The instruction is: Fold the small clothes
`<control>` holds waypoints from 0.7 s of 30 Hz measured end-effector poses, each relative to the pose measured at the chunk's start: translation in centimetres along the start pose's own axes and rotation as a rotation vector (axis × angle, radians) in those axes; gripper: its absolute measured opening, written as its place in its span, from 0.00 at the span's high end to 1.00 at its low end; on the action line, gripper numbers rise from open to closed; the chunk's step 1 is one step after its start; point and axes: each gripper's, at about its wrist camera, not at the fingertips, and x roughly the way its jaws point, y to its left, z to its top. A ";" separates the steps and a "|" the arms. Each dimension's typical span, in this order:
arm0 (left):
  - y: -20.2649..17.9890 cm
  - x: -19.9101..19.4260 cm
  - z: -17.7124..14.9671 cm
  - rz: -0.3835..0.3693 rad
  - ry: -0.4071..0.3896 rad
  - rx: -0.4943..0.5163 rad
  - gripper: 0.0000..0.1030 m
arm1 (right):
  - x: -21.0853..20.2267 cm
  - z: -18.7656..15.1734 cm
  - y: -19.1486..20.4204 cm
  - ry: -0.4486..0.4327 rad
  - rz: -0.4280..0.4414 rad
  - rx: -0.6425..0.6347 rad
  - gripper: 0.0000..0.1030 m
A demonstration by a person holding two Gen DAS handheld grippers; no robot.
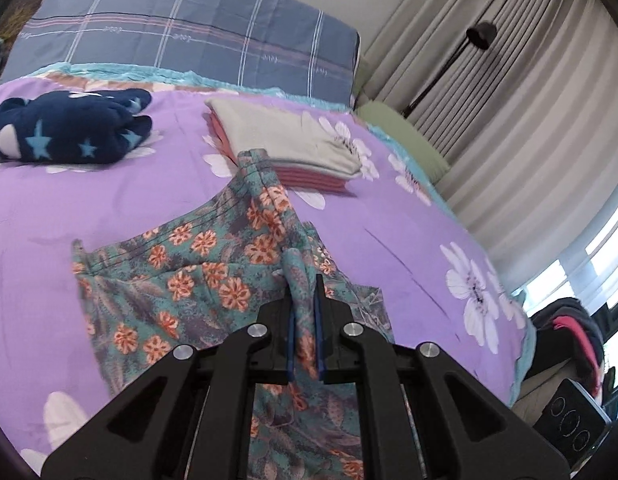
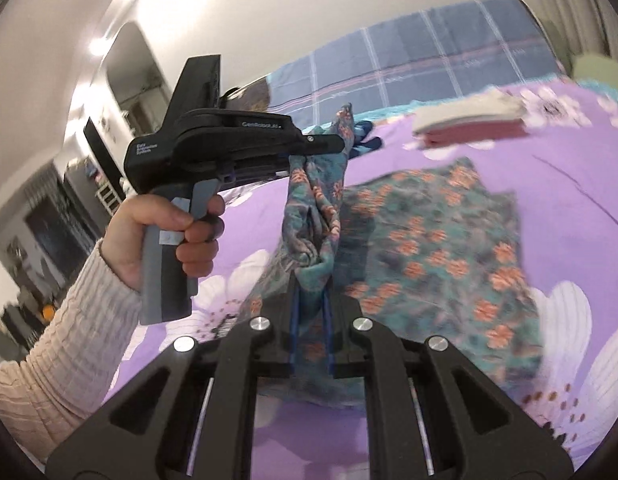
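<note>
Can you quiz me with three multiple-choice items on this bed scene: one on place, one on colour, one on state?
1. Where does the folded stack lie relative to the floral garment, in the left wrist view?
A. Beyond it, toward the pillow
B. Under it
C. On the floor

2. What colour is the top piece of the folded stack?
A. Navy
B. Light grey
C. Green

3. What state are the left tongs in?
A. Open and empty
B. Shut on the floral garment
C. Shut on the pillow

Answers:
1 A: the folded stack sits past the floral garment, nearer the plaid pillow.
2 B: a light grey piece tops pink layers.
3 B: the left tongs pinch a bunched fold of the fabric; the right tongs do likewise.
</note>
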 end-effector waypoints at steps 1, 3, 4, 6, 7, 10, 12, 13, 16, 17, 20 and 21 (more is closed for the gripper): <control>-0.5 1.1 0.1 0.009 0.017 0.007 0.93 | -0.1 0.0 -0.8 0.003 0.004 0.021 0.90; -1.2 2.4 0.3 0.025 0.039 0.021 0.93 | -0.4 -0.1 -2.0 0.004 0.007 0.052 0.90; -1.7 3.2 0.3 0.034 0.049 0.033 0.94 | -0.6 -0.2 -2.3 0.002 0.006 0.060 0.90; -2.7 4.5 0.4 0.043 0.064 0.055 0.94 | -1.0 -0.5 -3.1 -0.006 0.010 0.080 0.90; -3.0 4.9 0.3 0.044 0.069 0.064 0.94 | -1.2 -0.5 -3.7 -0.011 0.012 0.093 0.90; -4.1 6.1 0.5 0.042 0.085 0.087 0.94 | -2.0 -0.8 -4.9 -0.026 0.004 0.124 0.90; -5.0 7.1 0.6 0.047 0.100 0.112 0.94 | -2.5 -1.0 -5.5 -0.032 0.003 0.142 0.90; -5.3 7.5 0.6 0.053 0.107 0.122 0.94 | -2.7 -1.1 -5.7 -0.034 0.001 0.148 0.90; -6.3 9.3 0.4 0.087 0.146 0.158 0.94 | -3.2 -1.6 -6.1 -0.029 -0.004 0.168 0.90; -6.5 9.9 0.3 0.098 0.158 0.166 0.94 | -3.2 -1.7 -6.3 -0.025 -0.005 0.175 0.90; -6.7 11.7 0.0 0.130 0.184 0.185 0.94 | -3.1 -2.0 -7.2 -0.017 -0.008 0.205 0.90; -6.7 12.0 0.0 0.135 0.188 0.187 0.94 | -3.2 -2.1 -7.5 -0.016 -0.011 0.215 0.90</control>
